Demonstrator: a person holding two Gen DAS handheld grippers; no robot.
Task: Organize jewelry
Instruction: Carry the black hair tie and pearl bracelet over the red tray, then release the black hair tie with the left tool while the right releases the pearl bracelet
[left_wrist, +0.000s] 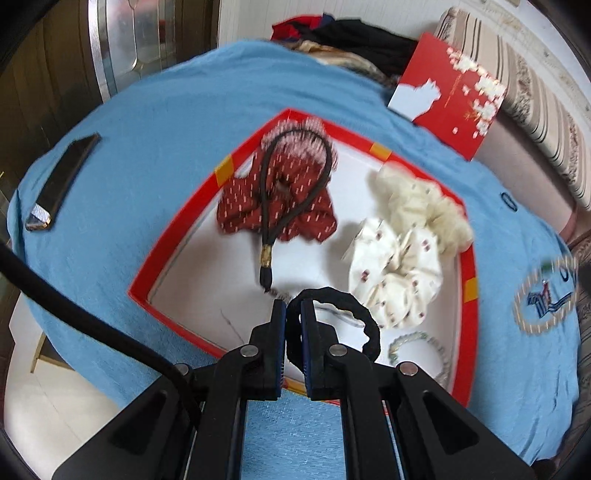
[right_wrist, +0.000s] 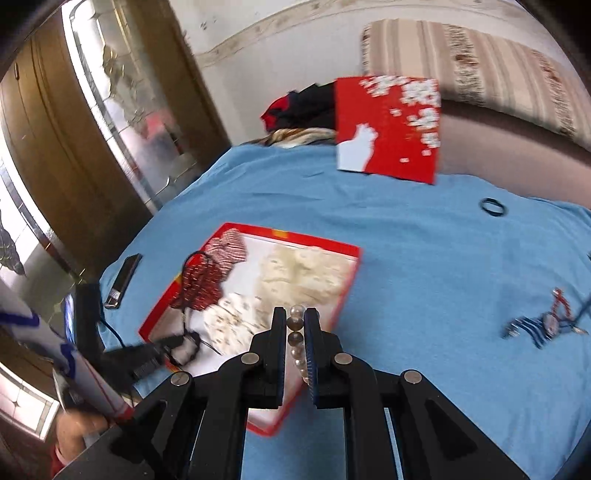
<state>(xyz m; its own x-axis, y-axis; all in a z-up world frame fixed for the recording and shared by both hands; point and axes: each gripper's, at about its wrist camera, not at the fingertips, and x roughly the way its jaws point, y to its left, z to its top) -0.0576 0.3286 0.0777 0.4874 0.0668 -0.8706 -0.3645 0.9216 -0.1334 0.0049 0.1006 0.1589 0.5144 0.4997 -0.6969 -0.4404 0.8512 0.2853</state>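
The left gripper (left_wrist: 293, 304) pinches a black hair tie (left_wrist: 354, 314) over the red tray (left_wrist: 177, 236) to drop it in; the right gripper (right_wrist: 295, 314) squeezes what looks like a pearl bracelet (right_wrist: 296, 345).

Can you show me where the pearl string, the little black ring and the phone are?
pearl string (right_wrist: 296, 336): right wrist view, on a pearl between the gripper's fingers.
little black ring (right_wrist: 492, 207): right wrist view, on its band, lying on the blue cloth.
phone (left_wrist: 63, 182): left wrist view, mid-body.
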